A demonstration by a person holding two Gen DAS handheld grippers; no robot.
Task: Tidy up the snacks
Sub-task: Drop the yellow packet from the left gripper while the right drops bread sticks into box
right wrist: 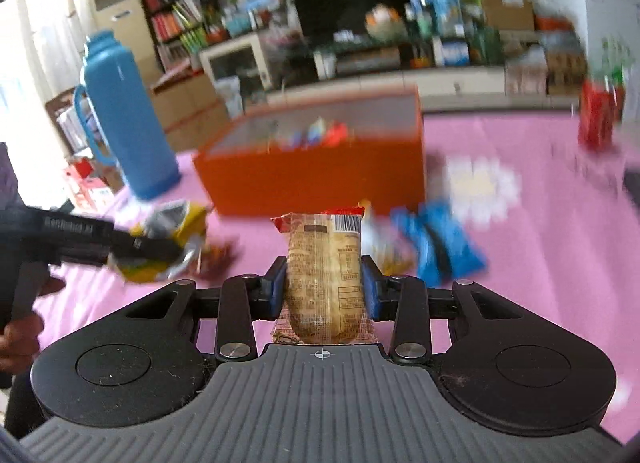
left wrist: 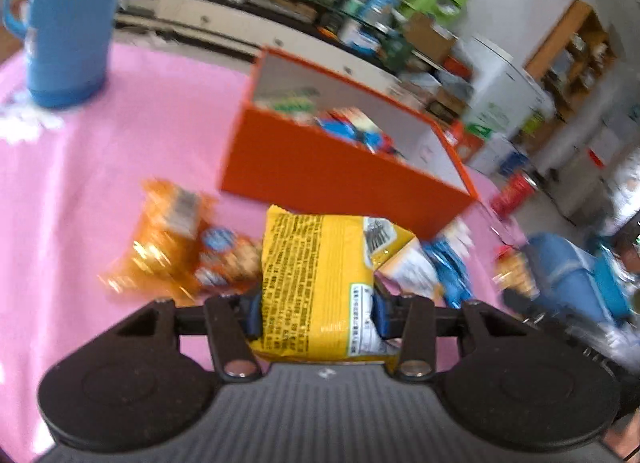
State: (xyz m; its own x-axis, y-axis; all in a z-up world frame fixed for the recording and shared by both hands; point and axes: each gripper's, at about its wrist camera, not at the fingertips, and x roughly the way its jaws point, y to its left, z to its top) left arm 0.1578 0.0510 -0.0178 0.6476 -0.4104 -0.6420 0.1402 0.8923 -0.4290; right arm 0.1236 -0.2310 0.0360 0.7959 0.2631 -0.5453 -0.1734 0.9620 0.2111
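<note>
From your left wrist camera, your left gripper (left wrist: 318,313) has its fingers (left wrist: 253,315) clamped on a yellow snack bag (left wrist: 316,279), held above the pink counter (left wrist: 120,151) on the near side of the orange box (left wrist: 332,171). Snacks already lie inside that box. An orange cracker packet (left wrist: 176,247) lies on the counter near the box's front left corner, and a blue thermos (left wrist: 70,19) stands well beyond the box's left end

From your right wrist camera, your right gripper (right wrist: 324,289) has its fingers (right wrist: 370,291) closed on a beige snack packet (right wrist: 326,279) with red ends, upright and in front of the orange box (right wrist: 312,179). A blue wrapper (right wrist: 440,243) lies on the counter near the box's front right corner. Your left gripper (right wrist: 160,249) carries the yellow snack bag (right wrist: 180,227) off the box's front left corner
</note>
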